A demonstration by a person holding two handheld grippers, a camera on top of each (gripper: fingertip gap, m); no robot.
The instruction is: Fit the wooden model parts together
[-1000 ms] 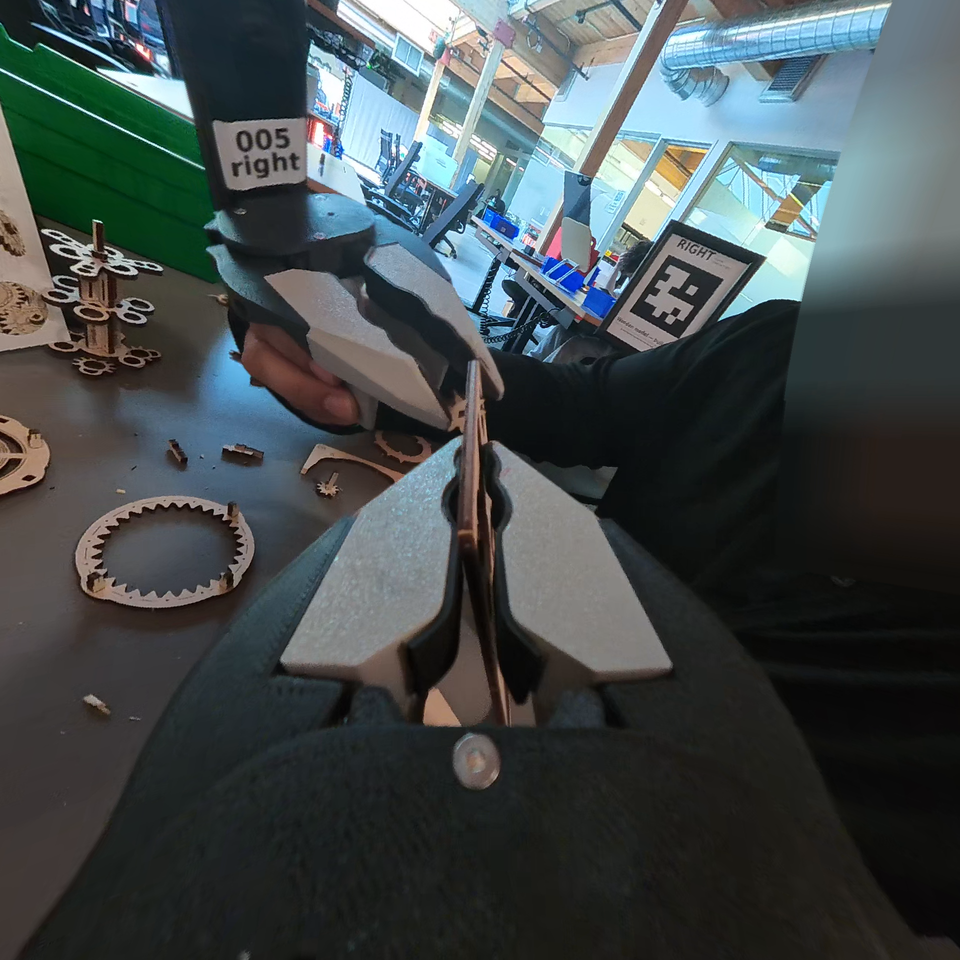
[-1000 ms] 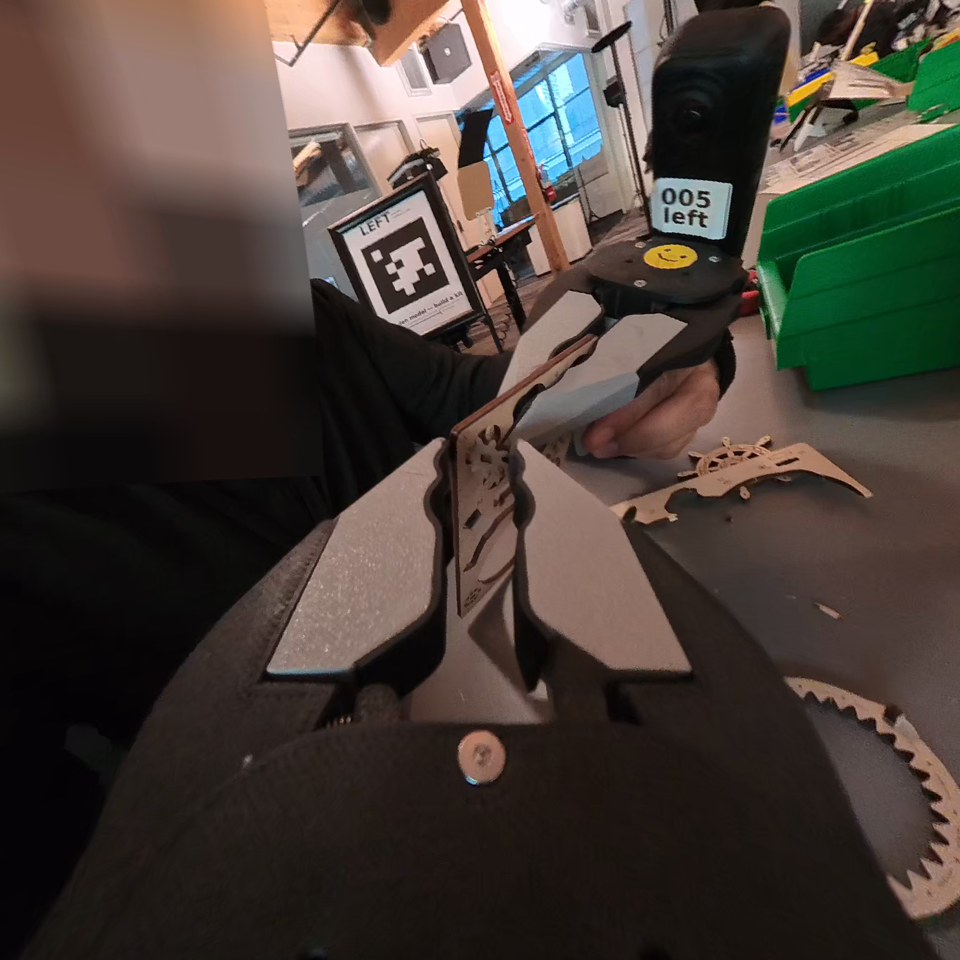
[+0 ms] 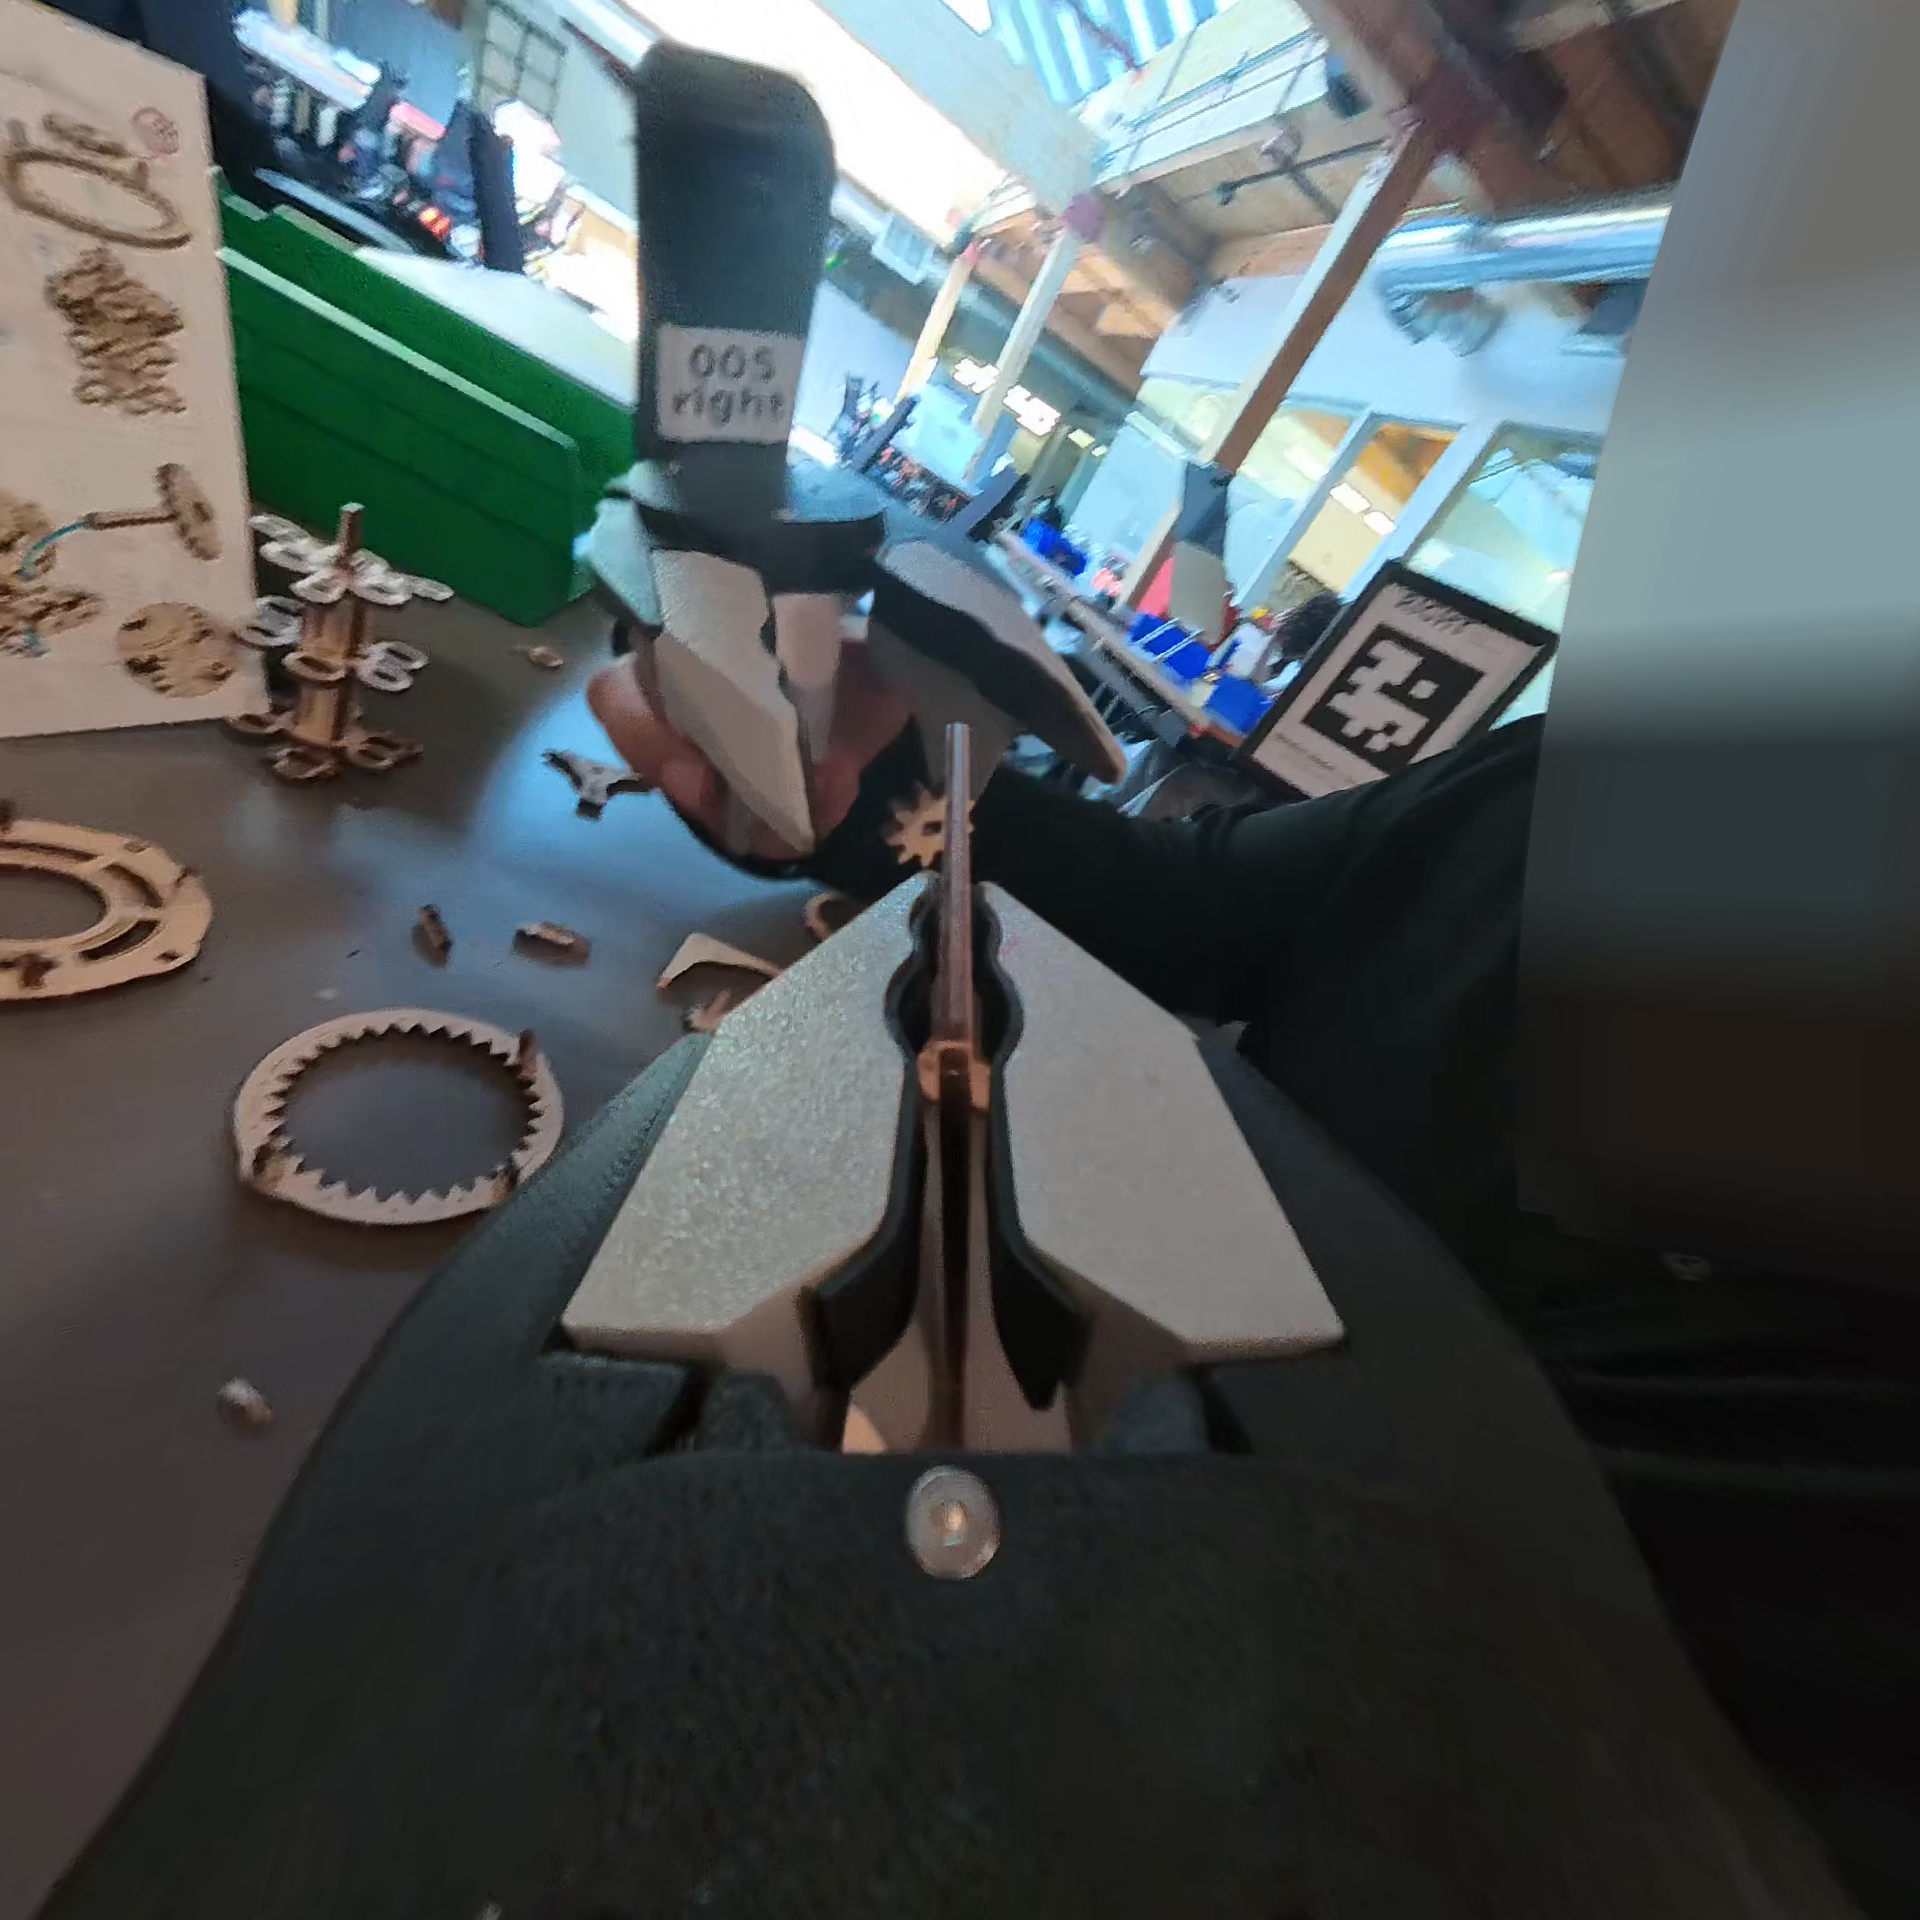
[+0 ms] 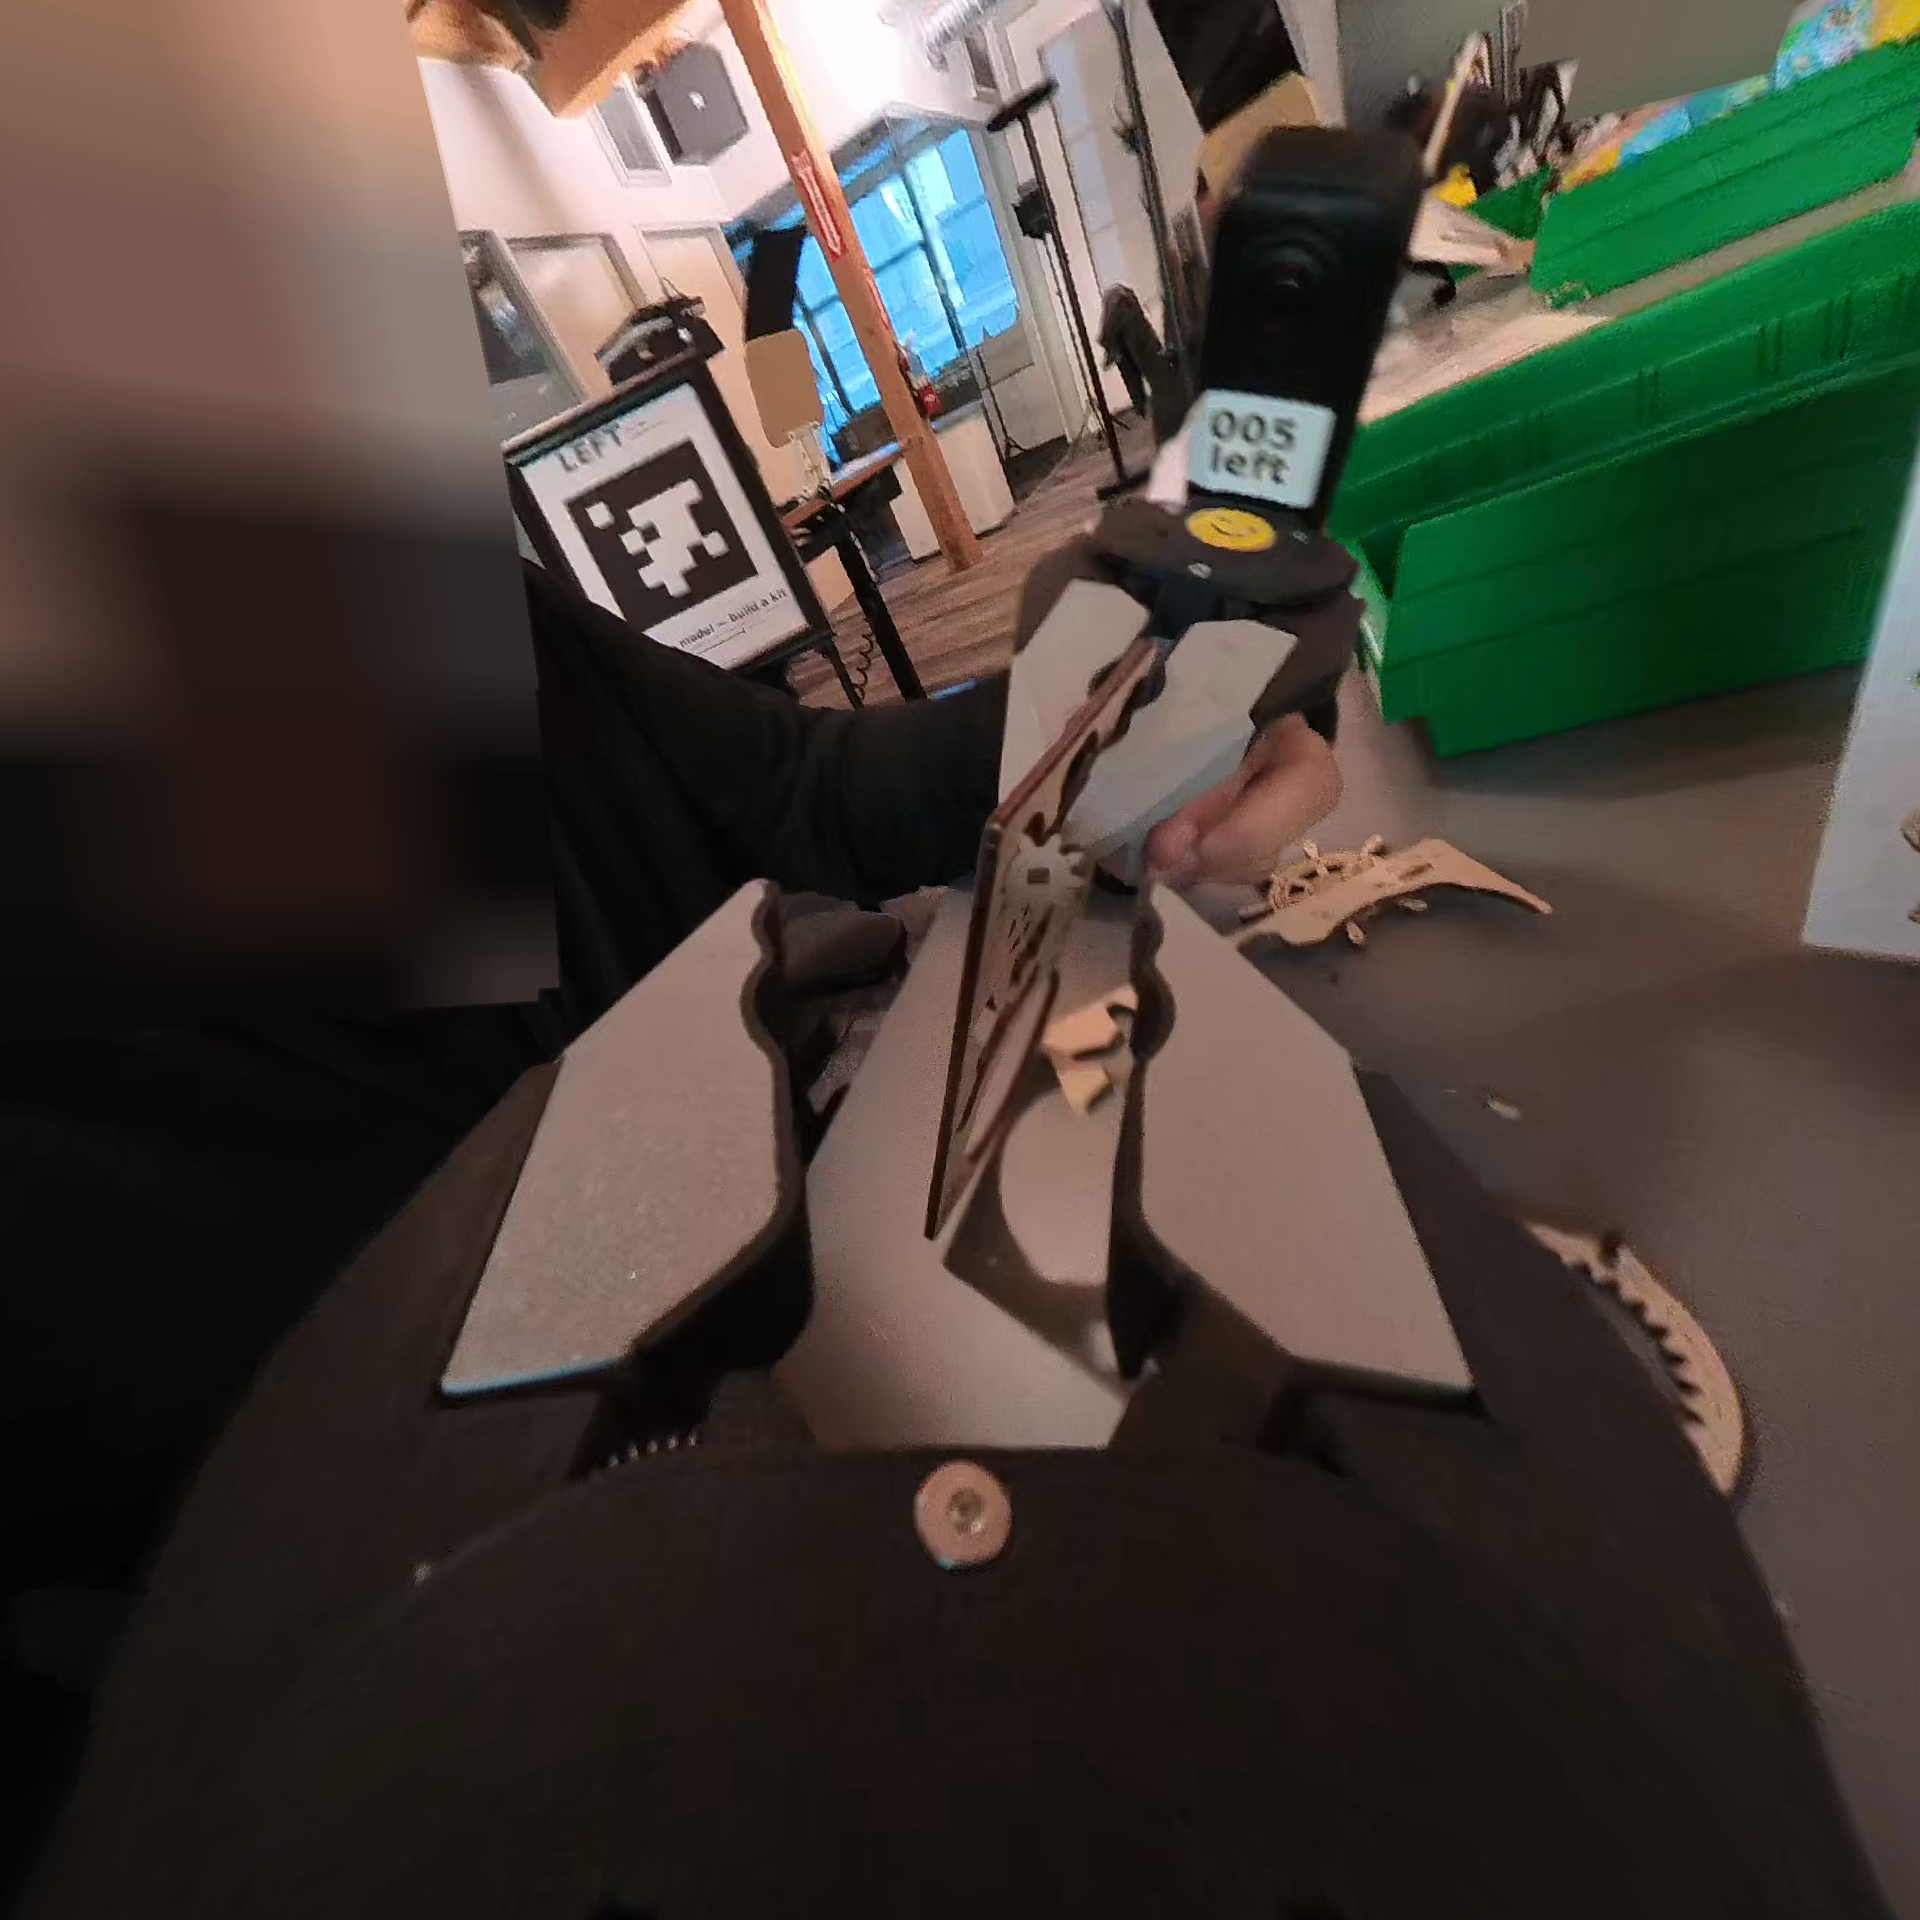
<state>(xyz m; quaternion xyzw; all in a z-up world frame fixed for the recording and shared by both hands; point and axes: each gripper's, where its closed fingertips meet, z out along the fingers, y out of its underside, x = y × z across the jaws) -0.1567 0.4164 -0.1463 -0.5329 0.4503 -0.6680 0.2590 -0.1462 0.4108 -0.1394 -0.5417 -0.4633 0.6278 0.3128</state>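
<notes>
Wood is what your left hand-held gripper (image 3: 951,997) pinches: a thin flat wooden panel (image 3: 953,831), held on edge above the desk (image 3: 156,1247), its cut-out face showing in the right wrist view (image 4: 1023,935). Your right hand-held gripper (image 4: 951,966) has its fingers spread wide, one on each side of that panel, neither clearly touching it. A small gear (image 3: 920,826) sits on the panel's side. On the desk to your left lie a toothed wooden ring (image 3: 400,1117), a round slotted plate (image 3: 94,909), scattered small offcuts (image 3: 545,940), and a little upright wooden tower (image 3: 332,649) standing before green bins (image 3: 416,416).
</notes>
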